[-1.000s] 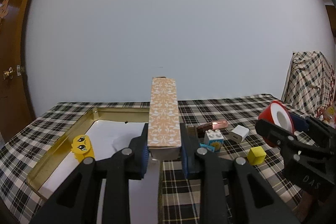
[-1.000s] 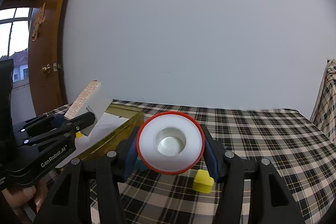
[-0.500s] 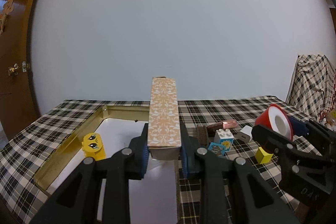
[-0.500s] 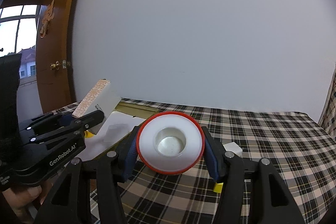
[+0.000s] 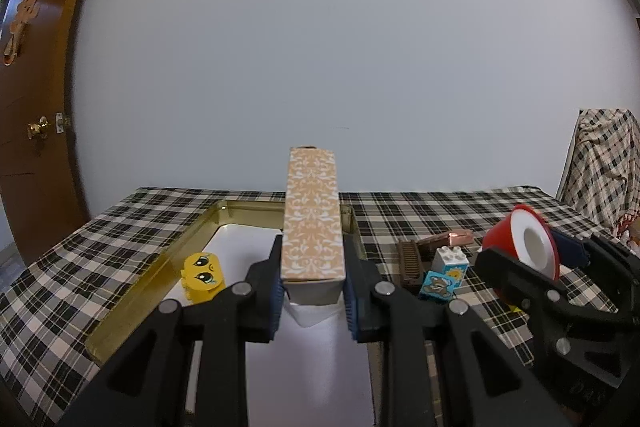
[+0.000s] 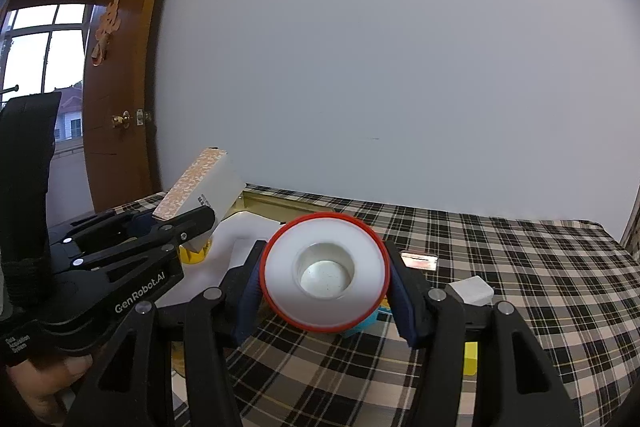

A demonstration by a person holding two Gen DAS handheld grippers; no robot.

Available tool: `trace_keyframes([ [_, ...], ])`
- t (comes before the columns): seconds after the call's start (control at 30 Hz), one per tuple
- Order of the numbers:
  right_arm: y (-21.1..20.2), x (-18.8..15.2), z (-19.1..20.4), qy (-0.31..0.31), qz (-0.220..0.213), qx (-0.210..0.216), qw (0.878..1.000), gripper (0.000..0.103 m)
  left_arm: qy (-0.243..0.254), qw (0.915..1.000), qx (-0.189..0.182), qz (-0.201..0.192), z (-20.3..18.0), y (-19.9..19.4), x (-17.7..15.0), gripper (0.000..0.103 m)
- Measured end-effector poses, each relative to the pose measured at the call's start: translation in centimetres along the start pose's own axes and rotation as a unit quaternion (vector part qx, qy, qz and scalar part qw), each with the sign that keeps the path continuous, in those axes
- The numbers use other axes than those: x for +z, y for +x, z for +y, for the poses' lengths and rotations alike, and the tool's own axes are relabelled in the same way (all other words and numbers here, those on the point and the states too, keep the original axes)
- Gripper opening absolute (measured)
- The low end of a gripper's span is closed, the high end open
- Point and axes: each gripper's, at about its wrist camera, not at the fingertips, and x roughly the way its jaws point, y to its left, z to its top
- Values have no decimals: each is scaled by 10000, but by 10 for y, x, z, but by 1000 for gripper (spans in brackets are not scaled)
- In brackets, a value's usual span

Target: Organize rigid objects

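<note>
Plaid tablecloth (image 5: 420, 215) below, patterned box (image 5: 313, 227) (gripper-clamped) points lengthwise toward wall.

The near part of the gold-rimmed metal tray (image 5: 132, 291) is covered by the left gripper (image 5: 313, 301) in the left wrist view. The small yellow cube (image 6: 470, 359) is largely screened by a finger of the right gripper (image 6: 325, 293). The blue printed toy block (image 6: 360, 325) is mostly concealed behind the red-rimmed white plastic cap (image 6: 324, 273). The printed text on the white side of the orange-patterned cardboard box (image 6: 200, 193) is too small to be read.
</note>
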Motion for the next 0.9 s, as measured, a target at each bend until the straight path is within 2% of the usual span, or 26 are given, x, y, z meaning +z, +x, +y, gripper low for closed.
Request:
trace_keyframes([
  [0.9,19,4,30,-263,83,373,9989,58,-194,9994,253,99,33,1,-1,23],
])
